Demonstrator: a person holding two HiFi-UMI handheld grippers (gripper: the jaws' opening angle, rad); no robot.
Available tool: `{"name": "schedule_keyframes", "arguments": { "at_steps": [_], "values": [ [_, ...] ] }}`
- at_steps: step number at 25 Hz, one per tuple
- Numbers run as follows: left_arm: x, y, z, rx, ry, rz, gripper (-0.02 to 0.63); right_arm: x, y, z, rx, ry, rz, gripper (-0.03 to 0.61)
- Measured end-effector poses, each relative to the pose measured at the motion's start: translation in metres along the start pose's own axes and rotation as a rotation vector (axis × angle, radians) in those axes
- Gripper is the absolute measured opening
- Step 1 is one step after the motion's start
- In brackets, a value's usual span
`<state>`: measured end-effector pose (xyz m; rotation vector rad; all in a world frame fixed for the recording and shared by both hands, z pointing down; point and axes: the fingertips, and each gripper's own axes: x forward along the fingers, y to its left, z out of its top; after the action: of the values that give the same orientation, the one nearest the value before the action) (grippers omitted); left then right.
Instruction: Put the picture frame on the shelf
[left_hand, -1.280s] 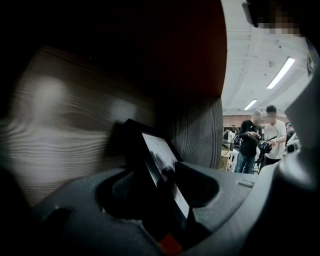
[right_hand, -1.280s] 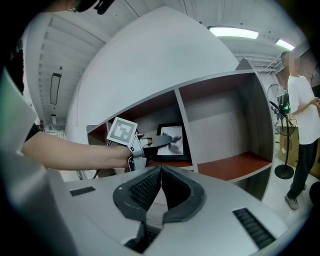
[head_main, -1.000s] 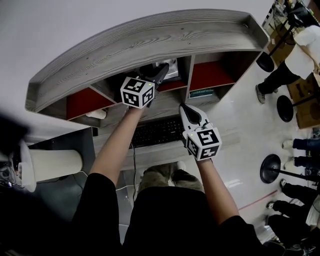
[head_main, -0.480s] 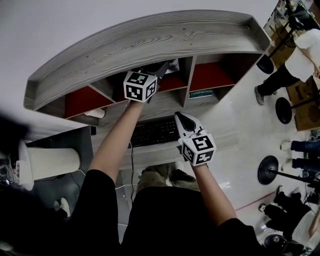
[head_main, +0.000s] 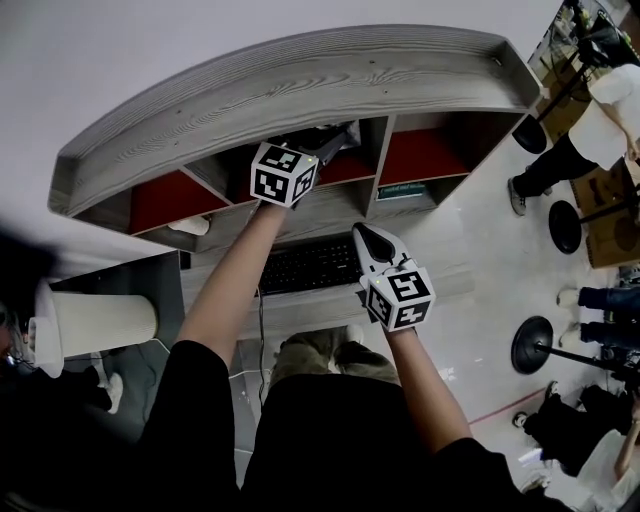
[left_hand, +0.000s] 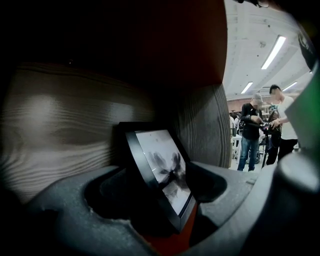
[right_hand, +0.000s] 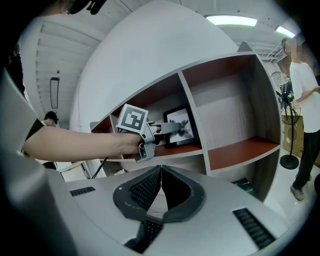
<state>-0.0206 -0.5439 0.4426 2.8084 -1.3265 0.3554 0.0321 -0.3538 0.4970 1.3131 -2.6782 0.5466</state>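
Observation:
The black picture frame (left_hand: 160, 170) with a pale flower print stands on the red floor of the grey shelf's (head_main: 300, 80) middle compartment and leans back against its wall. My left gripper (head_main: 330, 143) reaches into that compartment. Its jaws are opening, one on each side of the frame, and there is dark space beside the pads. From the right gripper view the frame (right_hand: 181, 125) shows just past the left gripper (right_hand: 176, 128). My right gripper (head_main: 368, 238) hangs shut and empty in front of the shelf, its jaws meeting (right_hand: 161, 175).
A black keyboard (head_main: 310, 265) lies on the desk under the shelf. A white cylinder (head_main: 100, 325) lies at the left. The red compartment (right_hand: 240, 145) on the right holds nothing. People (head_main: 570, 140) and round-based stools (head_main: 535, 340) stand at the right.
My left gripper has edged a little further up into the middle compartment. My right gripper has drifted slightly left. The people at the right have shifted.

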Motion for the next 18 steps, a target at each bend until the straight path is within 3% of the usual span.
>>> {"name": "schedule_keyframes", "arguments": {
  "at_steps": [18],
  "values": [
    [-0.049,0.011,-0.010,-0.051,-0.014,0.070,0.345,-0.010,0.005,0.009,-0.025,-0.014,0.004,0.012]
  ]
}}
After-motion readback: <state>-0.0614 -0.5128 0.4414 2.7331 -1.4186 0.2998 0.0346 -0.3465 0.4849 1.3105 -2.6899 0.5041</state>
